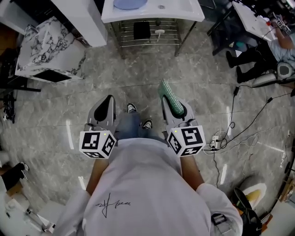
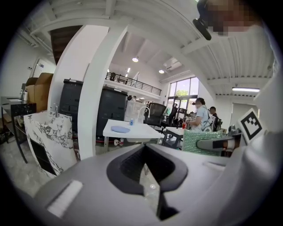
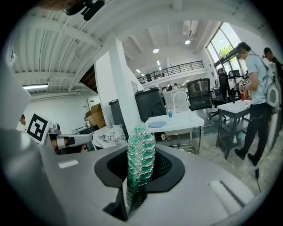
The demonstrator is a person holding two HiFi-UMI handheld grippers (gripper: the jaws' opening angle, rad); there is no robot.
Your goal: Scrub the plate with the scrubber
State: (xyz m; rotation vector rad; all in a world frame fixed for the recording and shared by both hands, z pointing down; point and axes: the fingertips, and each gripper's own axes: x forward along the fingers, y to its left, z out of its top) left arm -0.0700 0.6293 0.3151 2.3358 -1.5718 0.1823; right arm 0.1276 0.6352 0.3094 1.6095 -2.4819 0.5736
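Scrubbing hasn't begun: the right hand-held gripper [image 3: 135, 194] clamps a sparkly green mesh scrubber [image 3: 140, 154], the left hand-held gripper [image 2: 148, 176] is closed empty, and the next move is probably to reach the round pale-blue plate [image 3: 157, 125] well ahead.

White sink table [image 1: 191, 16] carries 1 blue plate [image 1: 130, 3], standing on grey marbled floor [image 1: 69, 106].

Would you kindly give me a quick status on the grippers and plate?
Left gripper shut, empty. Right gripper shut on scrubber. Plate on white table ahead, untouched. Nothing seen in the way.

no readable text, shirt script [image 1: 113, 203] illegible
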